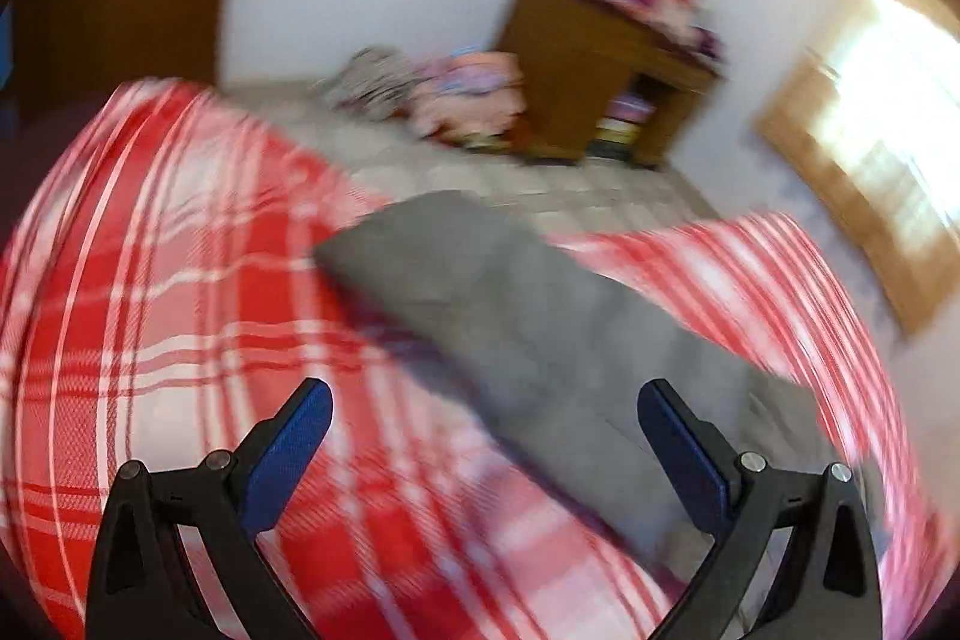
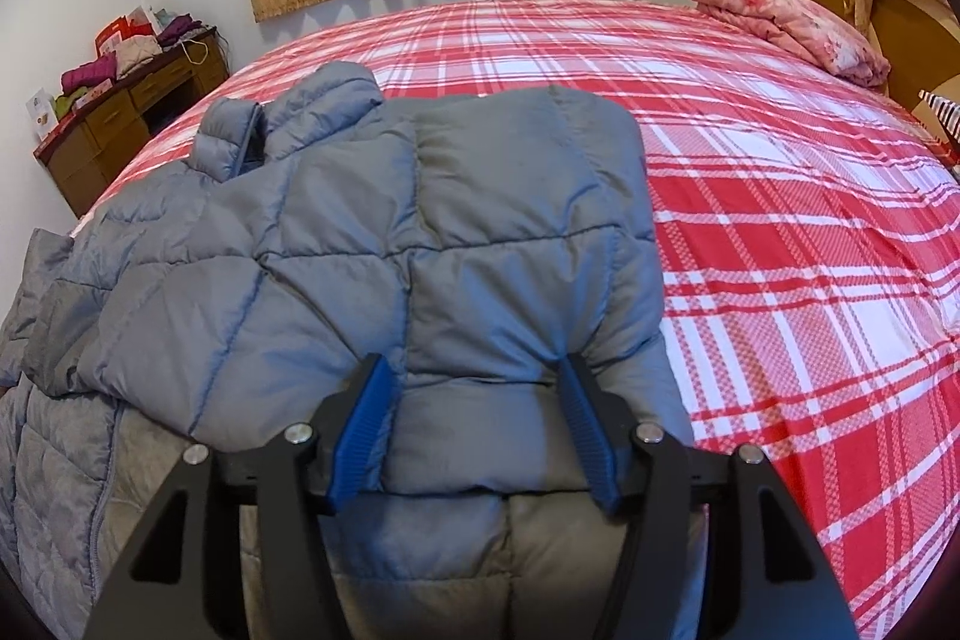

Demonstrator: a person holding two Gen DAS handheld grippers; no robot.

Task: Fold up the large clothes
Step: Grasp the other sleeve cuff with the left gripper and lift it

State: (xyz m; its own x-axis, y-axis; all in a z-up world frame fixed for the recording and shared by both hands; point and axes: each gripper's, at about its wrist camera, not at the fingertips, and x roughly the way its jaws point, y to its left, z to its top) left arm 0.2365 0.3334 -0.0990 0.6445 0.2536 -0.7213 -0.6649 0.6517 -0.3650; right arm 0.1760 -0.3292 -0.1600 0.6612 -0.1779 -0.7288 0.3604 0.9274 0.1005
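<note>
While spread wide, right hand-held gripper (image 2: 474, 424) astride grey padded jacket (image 2: 372, 244), left hand-held gripper (image 1: 483, 445) empty.

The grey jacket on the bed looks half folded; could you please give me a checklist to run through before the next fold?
1. Right gripper on the jacket: ok, its fingers straddle a folded-over puffy edge; whether they pinch firmly, cannot tell.
2. Left gripper free: ok, open and holding nothing.
3. Left view sharp enough to aim: not ok, heavily blurred.
4. Room on the checked bedspread to the right of the jacket: ok, bare.
5. Pink bedding clear of the jacket: ok, far off near the headboard.
6. Collar lying flat: not ok, it stands bunched up.
</note>
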